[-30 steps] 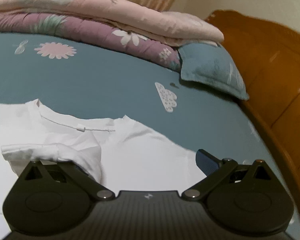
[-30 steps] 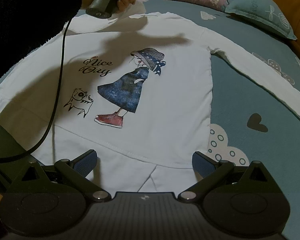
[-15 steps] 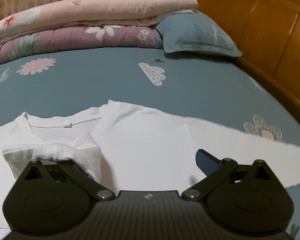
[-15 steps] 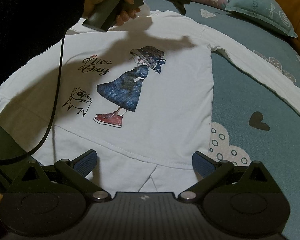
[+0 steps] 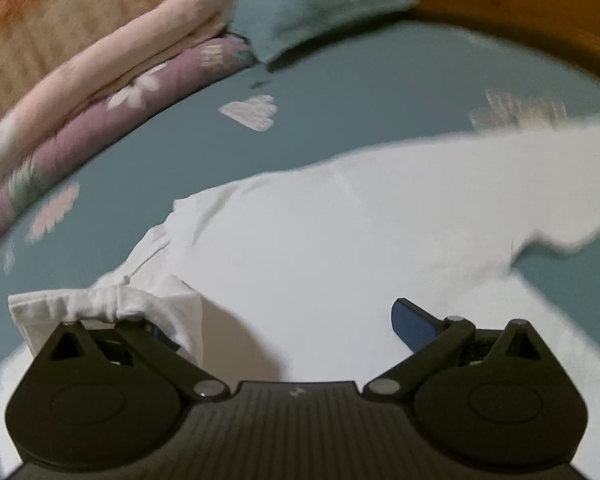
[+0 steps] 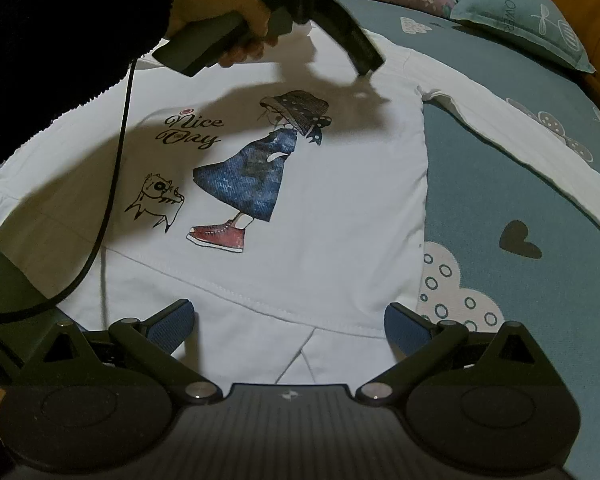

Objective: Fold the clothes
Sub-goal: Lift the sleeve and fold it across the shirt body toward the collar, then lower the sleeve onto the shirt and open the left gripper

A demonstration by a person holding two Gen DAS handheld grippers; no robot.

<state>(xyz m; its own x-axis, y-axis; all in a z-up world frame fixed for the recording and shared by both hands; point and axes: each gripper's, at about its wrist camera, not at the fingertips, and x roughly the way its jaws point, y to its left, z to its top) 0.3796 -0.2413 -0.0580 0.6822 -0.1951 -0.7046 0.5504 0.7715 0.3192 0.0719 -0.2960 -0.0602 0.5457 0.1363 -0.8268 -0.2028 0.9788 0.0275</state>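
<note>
White shirt (image 6: 320, 208) is spread print-up on the bed (image 6: 500, 184), one cuff (image 5: 100, 308) lifted.
Left hand-held gripper (image 5: 284, 320) is spread, cuff draped over one finger; right hand-held gripper (image 6: 288, 320) is spread, empty; body lies unfolded.

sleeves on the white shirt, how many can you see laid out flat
1: the right sleeve lies stretched over the teal sheet. The other is bunched over a finger of the open left gripper.
</note>
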